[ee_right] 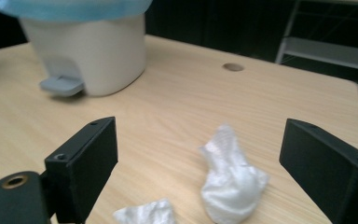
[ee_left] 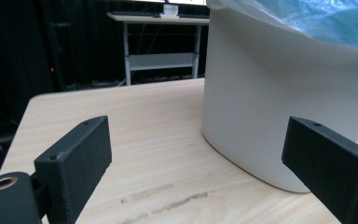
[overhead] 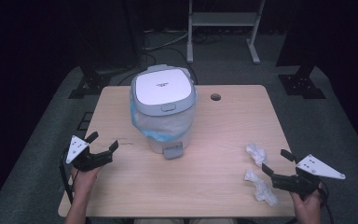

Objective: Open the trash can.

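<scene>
Fingers of right gripper (overhead: 276,163) gaped wide, empty, just beside crumpled white tissue wad (overhead: 261,186), whose long axis ran toward white pedal bin (overhead: 164,112); left gripper (overhead: 103,141) likewise.

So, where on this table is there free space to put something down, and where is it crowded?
The table is bare between the bin and the right edge, behind the tissues, apart from a small hole. The front middle, between the left gripper and the right gripper, is also free. It is crowded near the right gripper, where two crumpled tissues lie.
</scene>
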